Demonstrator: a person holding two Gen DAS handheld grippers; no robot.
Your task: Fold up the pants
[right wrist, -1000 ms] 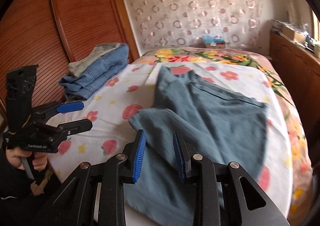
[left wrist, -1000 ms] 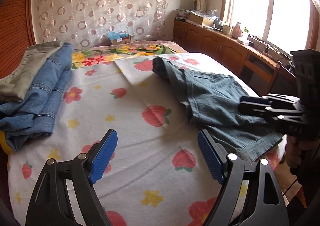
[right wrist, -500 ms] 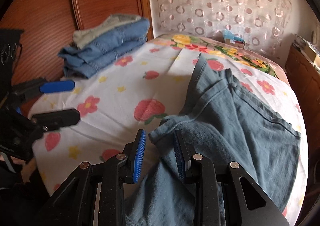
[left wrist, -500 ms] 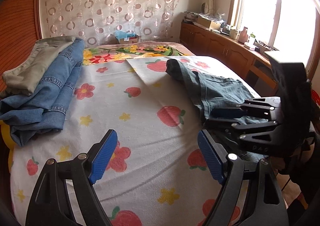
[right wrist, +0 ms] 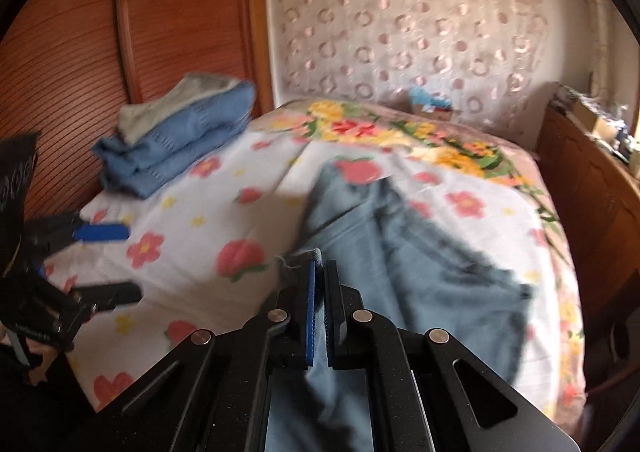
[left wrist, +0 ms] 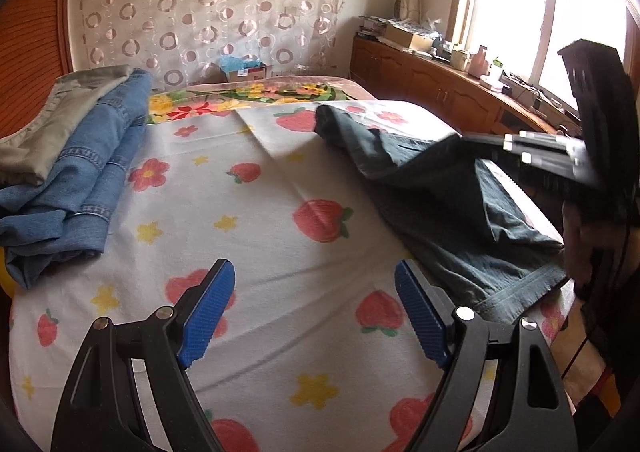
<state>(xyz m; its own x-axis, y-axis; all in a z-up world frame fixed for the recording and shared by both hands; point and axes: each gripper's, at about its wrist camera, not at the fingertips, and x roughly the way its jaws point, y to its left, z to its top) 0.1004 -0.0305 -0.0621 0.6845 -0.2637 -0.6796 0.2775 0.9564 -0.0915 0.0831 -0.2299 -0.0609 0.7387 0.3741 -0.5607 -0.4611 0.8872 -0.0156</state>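
Right wrist view is blurred — right hand-held gripper (right wrist: pixel 320 272) clamps the pants (right wrist: pixel 400 252); left hand-held gripper (left wrist: pixel 316 312) gapes.

We see the right wrist view smeared with motion blur: the stacked jeans (right wrist: pixel 180 132) lose their seams, and the pants (right wrist: pixel 400 272) lose all weave. The right gripper (right wrist: pixel 320 292) covers the fabric edge it pinches. In the left wrist view, the right gripper (left wrist: pixel 520 146) hides part of the pants (left wrist: pixel 460 220), and glare whites out the window (left wrist: pixel 540 8). The items on the counter (left wrist: pixel 460 52) are too small for us to identify.
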